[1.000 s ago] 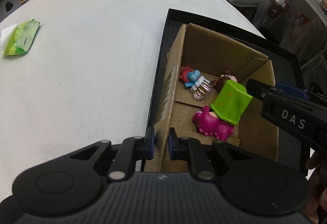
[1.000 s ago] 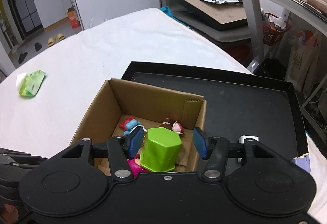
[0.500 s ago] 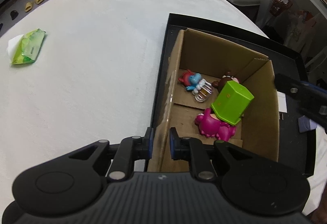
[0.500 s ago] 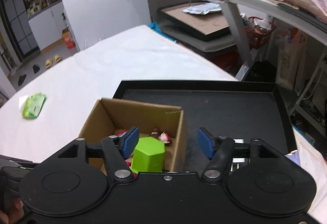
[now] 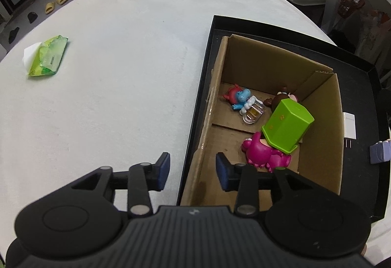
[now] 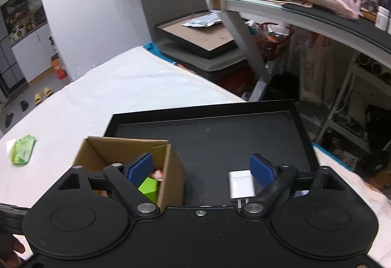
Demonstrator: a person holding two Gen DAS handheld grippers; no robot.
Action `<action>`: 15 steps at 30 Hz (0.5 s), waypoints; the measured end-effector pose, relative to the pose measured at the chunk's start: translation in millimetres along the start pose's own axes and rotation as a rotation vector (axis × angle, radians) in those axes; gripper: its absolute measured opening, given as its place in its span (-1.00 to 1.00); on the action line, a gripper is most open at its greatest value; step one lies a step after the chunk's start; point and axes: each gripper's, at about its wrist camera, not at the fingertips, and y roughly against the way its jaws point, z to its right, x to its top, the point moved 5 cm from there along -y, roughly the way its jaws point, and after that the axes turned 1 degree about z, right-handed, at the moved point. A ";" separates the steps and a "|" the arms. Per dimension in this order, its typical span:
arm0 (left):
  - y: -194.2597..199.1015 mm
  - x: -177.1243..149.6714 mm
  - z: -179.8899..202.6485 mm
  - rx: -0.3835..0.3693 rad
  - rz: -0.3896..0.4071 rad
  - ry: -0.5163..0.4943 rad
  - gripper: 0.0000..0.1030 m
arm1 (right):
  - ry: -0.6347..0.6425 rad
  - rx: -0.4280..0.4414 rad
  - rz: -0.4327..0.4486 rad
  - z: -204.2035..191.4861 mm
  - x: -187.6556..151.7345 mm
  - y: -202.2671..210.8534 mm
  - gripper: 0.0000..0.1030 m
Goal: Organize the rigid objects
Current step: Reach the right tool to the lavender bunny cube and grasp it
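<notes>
A cardboard box stands in a black tray. Inside it a green hexagonal block leans on a magenta dinosaur toy. A blue and red figure, a clear clip and a brown figure lie farther back. My left gripper is open, its fingers on either side of the box's near left wall without touching it. My right gripper is open and holds nothing, above the tray just right of the box. The green block shows behind its left finger.
A white charger plug lies on the tray right of the box, also in the left wrist view, with a lavender object nearby. A green wipes pack lies far left on the white tablecloth. Shelves and a chair stand beyond the table.
My left gripper, shut on the box's wall before, has opened. My right gripper has risen and shifted right, away from the green block in the box, and opened wider.
</notes>
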 end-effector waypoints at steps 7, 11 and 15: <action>0.6 -0.4 19.1 0.011 -0.003 -0.033 -0.14 | -0.034 -0.052 -0.015 22.8 -2.8 -2.3 0.80; -1.0 -0.9 26.0 0.036 -0.009 -0.032 -0.11 | -0.088 -0.077 -0.021 42.1 -3.0 -3.1 0.80; -2.7 -1.0 32.0 0.072 -0.009 -0.042 -0.03 | -0.122 -0.125 -0.037 61.8 -7.6 -9.3 0.80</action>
